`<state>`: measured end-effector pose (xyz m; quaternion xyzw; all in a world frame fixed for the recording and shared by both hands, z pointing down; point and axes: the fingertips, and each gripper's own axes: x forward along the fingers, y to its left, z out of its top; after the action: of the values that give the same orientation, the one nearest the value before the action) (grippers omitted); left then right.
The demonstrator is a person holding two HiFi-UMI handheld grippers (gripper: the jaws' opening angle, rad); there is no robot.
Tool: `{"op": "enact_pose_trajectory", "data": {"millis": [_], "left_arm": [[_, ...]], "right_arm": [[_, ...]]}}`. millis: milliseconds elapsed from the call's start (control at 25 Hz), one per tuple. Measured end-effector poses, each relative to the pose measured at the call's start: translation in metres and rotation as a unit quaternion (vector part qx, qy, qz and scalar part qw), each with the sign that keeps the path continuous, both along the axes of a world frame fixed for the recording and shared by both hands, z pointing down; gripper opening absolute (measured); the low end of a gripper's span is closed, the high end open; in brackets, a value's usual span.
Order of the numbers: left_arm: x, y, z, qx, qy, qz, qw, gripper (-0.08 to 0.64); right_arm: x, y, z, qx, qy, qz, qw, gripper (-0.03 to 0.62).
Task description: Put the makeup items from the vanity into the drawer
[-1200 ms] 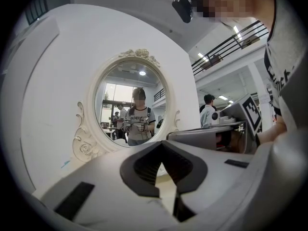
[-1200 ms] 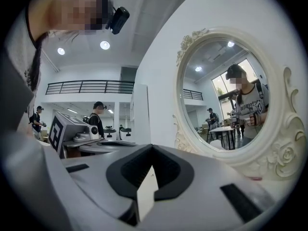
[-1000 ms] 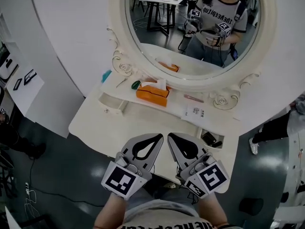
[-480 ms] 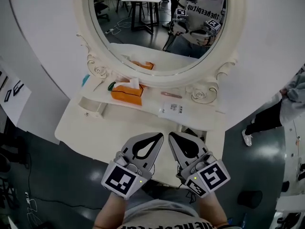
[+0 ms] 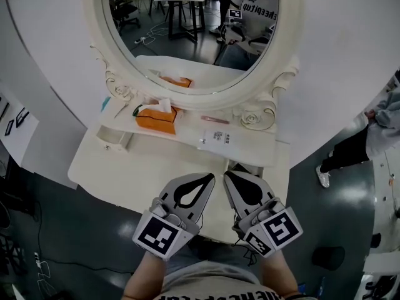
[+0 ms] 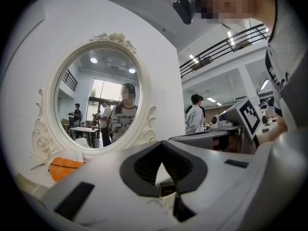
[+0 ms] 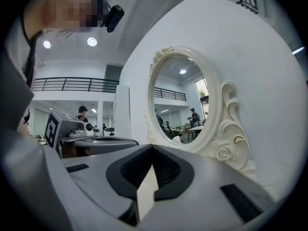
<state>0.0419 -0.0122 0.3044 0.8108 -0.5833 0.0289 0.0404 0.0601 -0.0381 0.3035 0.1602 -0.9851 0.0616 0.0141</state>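
On the white vanity [image 5: 144,167], under the oval mirror [image 5: 187,36], lie a pink slim item [image 5: 214,119], a white printed packet [image 5: 215,139], a green item [image 5: 135,110] and a teal one [image 5: 105,103]. A small drawer [image 5: 115,139] stands pulled out at the left. Another opening with something dark in it [image 5: 240,167] shows just beyond my right gripper [image 5: 232,176]. My left gripper [image 5: 205,179] hovers beside it over the vanity's front. Both are shut and empty, with their tips meeting in the left gripper view [image 6: 161,146] and the right gripper view [image 7: 151,148].
An orange tissue box [image 5: 156,116] sits on the shelf under the mirror, seen also as an orange shape [image 6: 65,167] in the left gripper view. A person's leg [image 5: 340,158] stands at the right on the dark floor. The carved mirror frame [image 7: 226,148] rises close on the right.
The vanity has slid left and nearer in the head view. Both grippers have come forward together over its front edge, still shut, and the right one now reaches the dark opening.
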Motion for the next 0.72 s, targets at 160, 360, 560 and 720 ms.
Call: {"op": "enact_pose_trajectory", "data": {"millis": [160,360,560,720], "left_arm": [[0.000,-0.005,0.002,-0.001,-0.001,0.012,0.9999,0.014],[-0.003,-0.016,0.007,-0.006,0.004,0.049,0.9988,0.014],[-0.016,-0.028,0.005,-0.007,0.006,0.086,0.9962,0.014],[-0.036,-0.034,0.005,-0.012,0.009,0.109,0.9939,0.014]], "right_arm": [[0.001,-0.006,0.003,-0.004,-0.001,0.014,1.000,0.017],[-0.004,-0.016,0.006,-0.008,0.005,0.048,0.999,0.018],[-0.015,-0.030,0.007,-0.011,0.010,0.091,0.996,0.018],[-0.027,-0.042,0.008,-0.021,0.013,0.133,0.991,0.023]]}}
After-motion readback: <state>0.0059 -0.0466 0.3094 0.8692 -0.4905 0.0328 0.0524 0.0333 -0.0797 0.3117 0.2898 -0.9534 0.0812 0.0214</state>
